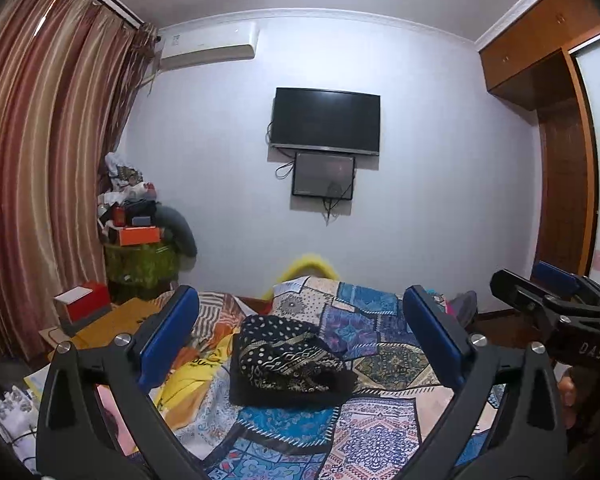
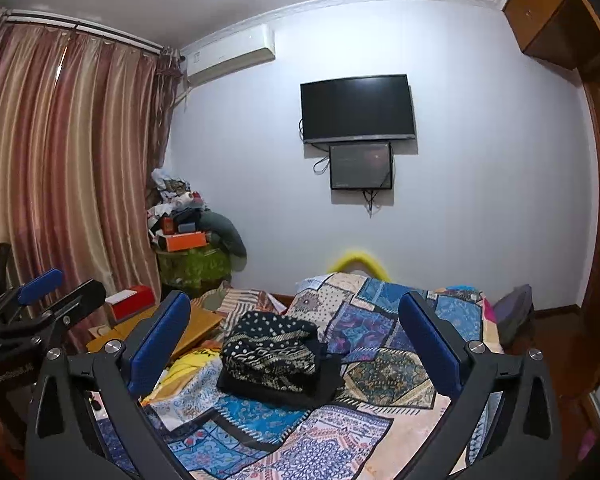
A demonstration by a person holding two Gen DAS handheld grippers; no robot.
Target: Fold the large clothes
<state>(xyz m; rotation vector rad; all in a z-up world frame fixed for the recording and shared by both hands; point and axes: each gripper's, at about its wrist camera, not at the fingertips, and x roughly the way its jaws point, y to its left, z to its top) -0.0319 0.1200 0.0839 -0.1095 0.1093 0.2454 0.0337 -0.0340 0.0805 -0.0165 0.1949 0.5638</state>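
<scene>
A black garment with white dots and gold patterned bands [image 1: 286,362] lies folded into a thick bundle on the patchwork bedspread [image 1: 364,436]. The right wrist view shows the same folded garment [image 2: 274,356] on the bedspread [image 2: 340,432]. My left gripper [image 1: 300,320] hangs above and in front of the bundle, jaws wide open, nothing between its blue pads. My right gripper [image 2: 296,322] is likewise wide open and empty, held level over the bed. Each view catches the other tool at its edge: the right gripper [image 1: 556,304] at the right, the left gripper [image 2: 40,304] at the left.
A yellow printed cloth [image 1: 192,372] lies left of the bundle. A wooden bedside surface with a red-and-white box [image 1: 84,300] stands at the left by the curtains [image 1: 48,160]. A cluttered green stand [image 1: 140,256], a wall television [image 1: 326,120] and a wooden wardrobe [image 1: 564,184] surround the bed.
</scene>
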